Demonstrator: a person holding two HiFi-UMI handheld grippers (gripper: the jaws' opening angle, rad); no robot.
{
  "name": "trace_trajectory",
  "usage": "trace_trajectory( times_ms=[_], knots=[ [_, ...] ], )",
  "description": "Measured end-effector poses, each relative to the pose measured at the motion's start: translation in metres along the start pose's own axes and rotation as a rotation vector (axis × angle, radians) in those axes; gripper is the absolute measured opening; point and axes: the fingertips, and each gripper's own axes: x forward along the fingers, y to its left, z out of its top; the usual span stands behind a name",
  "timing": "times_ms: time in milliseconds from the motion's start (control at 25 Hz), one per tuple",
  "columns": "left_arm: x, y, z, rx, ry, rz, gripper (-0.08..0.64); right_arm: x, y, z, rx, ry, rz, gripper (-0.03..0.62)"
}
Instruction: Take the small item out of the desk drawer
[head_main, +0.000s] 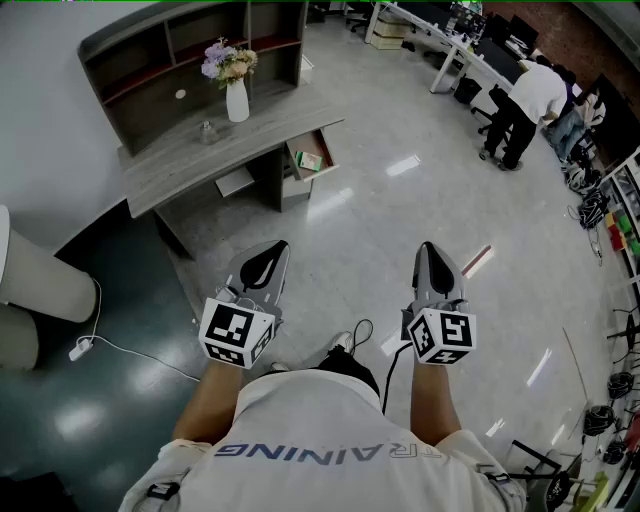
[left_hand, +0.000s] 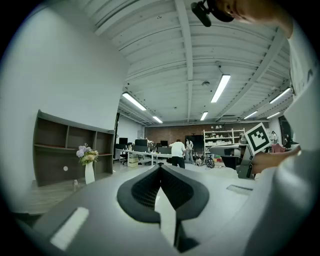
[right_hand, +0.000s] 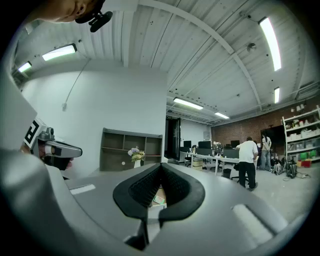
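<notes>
— Right gripper (right_hand: 161, 169) pressed together, nothing in it; left gripper (left_hand: 160, 169) the same. Small green-and-white flat item (head_main: 308, 161) lies in the open drawer (head_main: 328, 150) of the grey wooden desk (head_main: 280, 120), well apart from both.
— Handling?
— Likely light, stiff card; pinch across an edge. Too small to confirm the material. Drawer floor mostly hidden.

small item (head_main: 308, 160) in drawer (head_main: 328, 150), too small to identify

The head view looks steeply down from well back; both gripper views face level ahead, all sharing the distant worktop (head_main: 190, 158) and vase (head_main: 237, 101).
</notes>
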Motion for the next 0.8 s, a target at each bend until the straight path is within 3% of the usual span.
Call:
trace_trajectory(
  times_ms=[800],
  knots=[
    [0.007, 0.011, -0.010, -0.038, 0.019, 0.005, -0.002, 0.010, 0.004, -0.002, -0.040, 0.022, -0.001, 0.014]
  ],
)
